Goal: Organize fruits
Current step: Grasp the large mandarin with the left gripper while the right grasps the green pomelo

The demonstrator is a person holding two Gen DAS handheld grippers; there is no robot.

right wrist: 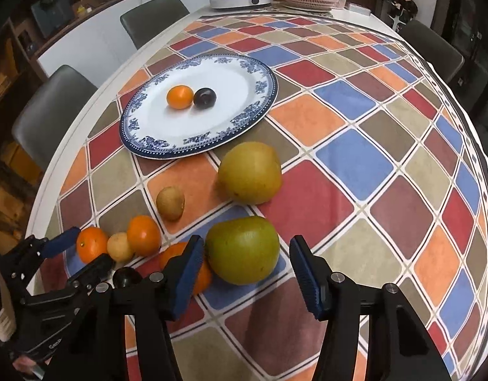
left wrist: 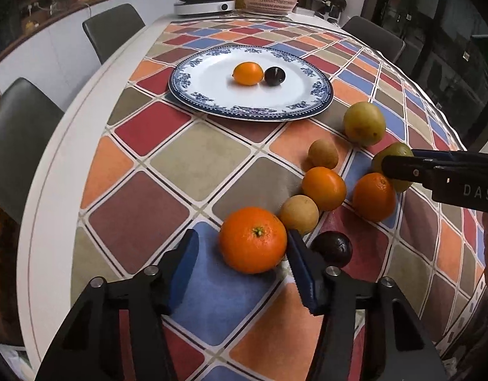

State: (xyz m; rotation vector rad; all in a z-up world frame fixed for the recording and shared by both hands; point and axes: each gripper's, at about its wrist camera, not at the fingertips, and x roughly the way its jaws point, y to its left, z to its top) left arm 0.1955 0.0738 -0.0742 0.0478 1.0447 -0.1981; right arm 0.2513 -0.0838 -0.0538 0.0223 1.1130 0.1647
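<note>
Left gripper is apart w/ the big orange between its pads; right pad looks about touching the peel, left pad clearly off it, so not clamped yet. Right gripper also apart, straddling the green apple, pads not pressing. Both fruits sit on the table near the front edge, in a cluster w/ other fruit; the plate farther back holds a small orange & a dark plum. Orange: firm, light, round, likely to roll, so grip across its middle. Apple: heavier, smooth & slippery, take it at the widest part, gentle squeeze.
</note>
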